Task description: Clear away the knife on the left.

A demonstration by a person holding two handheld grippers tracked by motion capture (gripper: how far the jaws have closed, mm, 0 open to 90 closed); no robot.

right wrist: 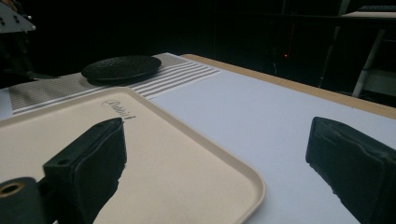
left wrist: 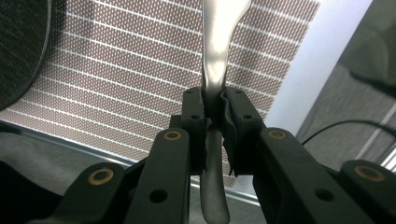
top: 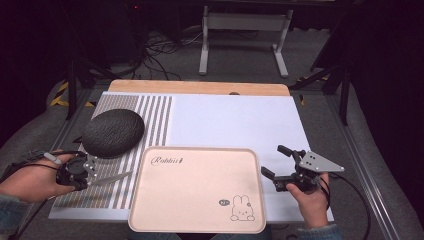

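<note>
My left gripper (left wrist: 214, 109) jaws are clamped on a flat metal utensil (left wrist: 215, 56), held by its handle, blade end pointing toward the tray (top: 197, 192); can't tell if it's a knife or a spoon. It sits over the striped mat (top: 150, 125), just beside the dark oval plate (top: 113, 132). My right gripper (top: 276, 161) jaws are spread wide, nothing between them, at the tray's right edge. Tray is beige, rabbit print, near table edge.
</note>
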